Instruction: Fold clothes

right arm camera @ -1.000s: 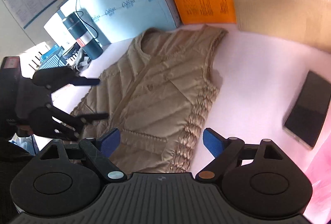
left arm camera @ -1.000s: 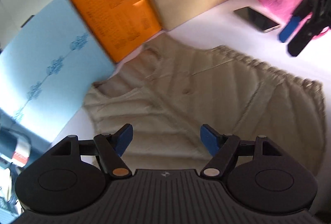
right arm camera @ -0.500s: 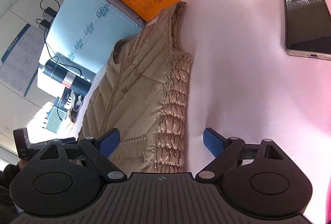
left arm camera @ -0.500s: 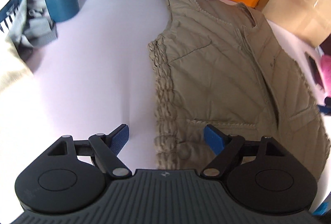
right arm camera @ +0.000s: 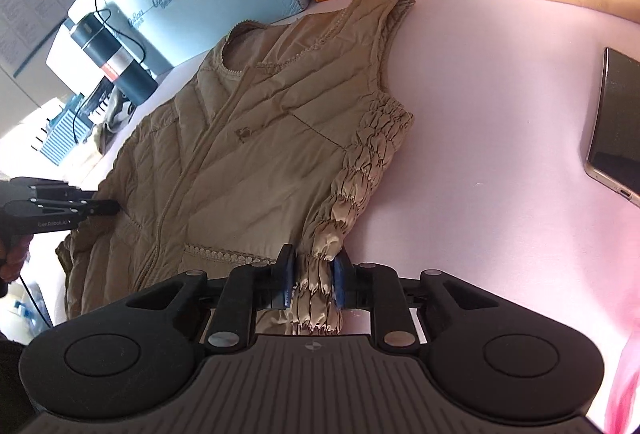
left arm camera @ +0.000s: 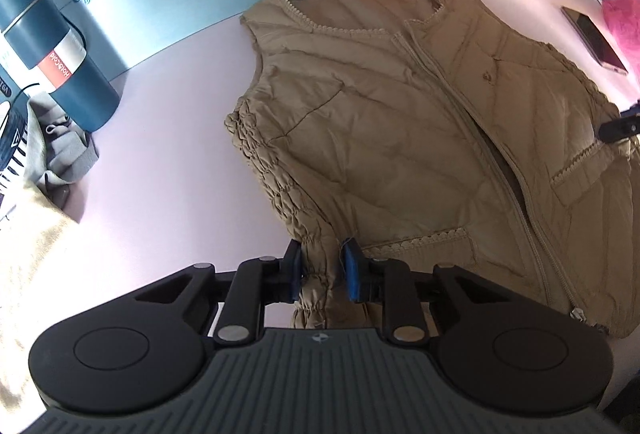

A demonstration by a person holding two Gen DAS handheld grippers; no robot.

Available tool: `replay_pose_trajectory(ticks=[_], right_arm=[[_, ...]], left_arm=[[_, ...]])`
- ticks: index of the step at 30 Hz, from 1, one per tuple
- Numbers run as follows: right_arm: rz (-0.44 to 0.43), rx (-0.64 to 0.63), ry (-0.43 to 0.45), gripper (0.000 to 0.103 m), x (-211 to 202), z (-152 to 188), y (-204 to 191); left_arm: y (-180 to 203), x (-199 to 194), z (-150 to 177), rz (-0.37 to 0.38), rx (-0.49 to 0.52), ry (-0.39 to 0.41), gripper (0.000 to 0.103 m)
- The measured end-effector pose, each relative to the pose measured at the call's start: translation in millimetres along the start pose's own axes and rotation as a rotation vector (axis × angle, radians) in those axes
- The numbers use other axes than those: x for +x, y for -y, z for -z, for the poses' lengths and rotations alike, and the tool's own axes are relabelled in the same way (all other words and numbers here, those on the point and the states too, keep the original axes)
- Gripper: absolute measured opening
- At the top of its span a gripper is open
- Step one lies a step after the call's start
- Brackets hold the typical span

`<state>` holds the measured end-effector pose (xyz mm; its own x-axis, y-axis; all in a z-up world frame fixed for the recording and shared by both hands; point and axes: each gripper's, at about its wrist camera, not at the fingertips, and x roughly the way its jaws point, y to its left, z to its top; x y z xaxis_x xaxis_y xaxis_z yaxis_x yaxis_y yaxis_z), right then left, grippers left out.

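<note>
Vest (left arm camera: 400, 137) side ruching sits between each closing tool's pads

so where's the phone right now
The phone lies flat on the pink table at the right edge of the right wrist view, apart from the beige vest, right of its ruched side.

My left gripper (left arm camera: 322, 270) tilts steeply down, its jaws closing on the ruched side seam of the vest (left arm camera: 400, 113). My right gripper (right arm camera: 312, 276) closes likewise on the vest's opposite gathered seam near the hem.
</note>
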<state>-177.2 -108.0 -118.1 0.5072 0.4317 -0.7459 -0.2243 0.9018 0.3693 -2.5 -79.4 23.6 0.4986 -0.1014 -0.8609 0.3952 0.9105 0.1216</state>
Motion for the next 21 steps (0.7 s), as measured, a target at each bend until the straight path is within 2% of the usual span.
replay_pose_trajectory(ticks=[4,5,6,9,10,11,12,16,21], right_arm=[[-0.006,-0.047,-0.056,0.018,-10,7,-9],[-0.008,-0.059,-0.071,0.018,-12,9,-11],[-0.009,-0.065,-0.084,0.018,-14,11,-12],[0.005,-0.054,-0.083,0.034,-17,11,-6],[0.011,-0.053,-0.069,0.048,-19,9,-5],[0.015,-0.054,-0.052,0.055,-22,6,-4],[0.018,-0.055,-0.036,0.056,-25,2,-3],[0.021,-0.09,-0.011,0.057,-36,-27,3],[0.006,-0.145,0.024,0.061,-46,-99,25]], left_arm=[[11,-10,5,0.019,0.05,-0.017,0.02],[12,-11,6,0.019,0.059,-0.02,0.023],[12,-11,7,0.017,0.067,-0.017,0.031],[6,-10,6,0.006,0.063,-0.008,0.049],[4,-11,4,0.003,0.058,-0.002,0.051],[2,-14,1,-0.005,0.061,0.014,0.058],[-1,-17,-3,-0.013,0.065,0.03,0.063],[-16,-26,-39,-0.062,0.156,0.099,0.064],[-48,-30,-108,-0.131,0.302,0.19,0.064]])
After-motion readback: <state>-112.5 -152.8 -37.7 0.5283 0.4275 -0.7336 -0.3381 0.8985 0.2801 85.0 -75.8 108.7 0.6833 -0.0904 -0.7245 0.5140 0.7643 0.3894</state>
